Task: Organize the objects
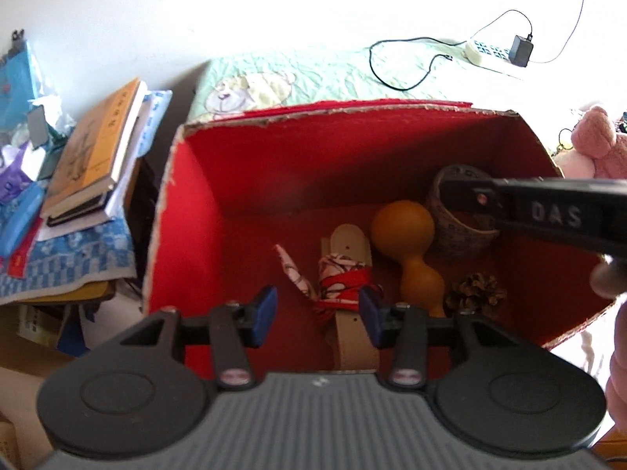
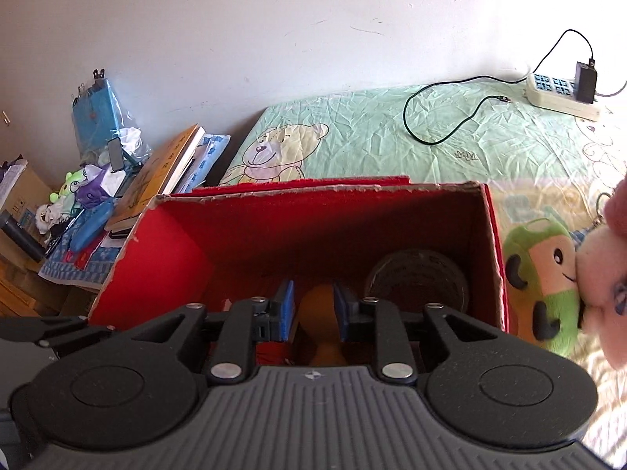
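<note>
Two grippers mine, over red box [image 1: 243,180] | left gripper [image 1: 318,315] part open, empty | right gripper [image 2: 312,315] part open, empty | gourd [image 1: 407,243], pine cone [image 1: 476,293], patterned cup [image 1: 454,215] inside box

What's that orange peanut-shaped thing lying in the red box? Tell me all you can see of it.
It looks like a dried gourd: smooth, matte, orange-brown, with a large round bulb, a narrow waist and a smaller bulb. It lies on its side on the floor of the red box, large bulb toward the back wall. A white strap with red-patterned cloth lies beside it on one side, a pine cone and a patterned cup on the other.
</note>
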`<act>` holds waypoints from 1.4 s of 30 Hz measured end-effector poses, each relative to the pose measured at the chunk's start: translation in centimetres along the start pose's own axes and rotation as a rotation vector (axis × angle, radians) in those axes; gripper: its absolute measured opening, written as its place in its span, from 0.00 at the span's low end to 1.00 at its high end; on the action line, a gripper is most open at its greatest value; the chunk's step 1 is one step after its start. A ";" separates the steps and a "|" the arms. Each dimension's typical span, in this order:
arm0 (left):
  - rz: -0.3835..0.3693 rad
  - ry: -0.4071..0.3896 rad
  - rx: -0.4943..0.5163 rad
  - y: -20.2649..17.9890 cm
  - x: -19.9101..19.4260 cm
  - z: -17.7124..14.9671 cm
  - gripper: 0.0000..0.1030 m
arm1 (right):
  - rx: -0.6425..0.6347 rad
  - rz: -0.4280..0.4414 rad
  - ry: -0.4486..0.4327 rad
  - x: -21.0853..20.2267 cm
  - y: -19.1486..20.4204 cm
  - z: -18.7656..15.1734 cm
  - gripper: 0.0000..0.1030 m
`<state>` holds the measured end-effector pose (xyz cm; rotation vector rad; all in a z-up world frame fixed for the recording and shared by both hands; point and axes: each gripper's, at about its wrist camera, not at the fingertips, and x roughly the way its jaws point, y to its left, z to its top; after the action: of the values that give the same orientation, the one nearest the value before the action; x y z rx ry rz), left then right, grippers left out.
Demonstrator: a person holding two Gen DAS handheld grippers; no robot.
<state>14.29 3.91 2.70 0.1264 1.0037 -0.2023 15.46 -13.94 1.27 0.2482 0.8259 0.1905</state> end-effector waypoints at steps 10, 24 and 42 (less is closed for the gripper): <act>0.053 -0.077 -0.029 0.0 -3.9 -0.8 0.63 | 0.010 0.037 -0.083 -3.5 0.8 -2.2 0.32; 0.144 -0.104 -0.121 -0.2 -7.8 -3.3 0.63 | -0.025 0.221 -0.039 -7.3 2.2 -4.1 0.36; 0.215 0.036 -0.299 1.5 -6.0 -9.7 0.64 | -0.032 0.338 0.194 -4.7 2.1 -7.7 0.37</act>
<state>3.51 7.93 2.59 -0.0359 1.0373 0.1470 6.48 -12.06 0.17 0.3423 0.9695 0.5508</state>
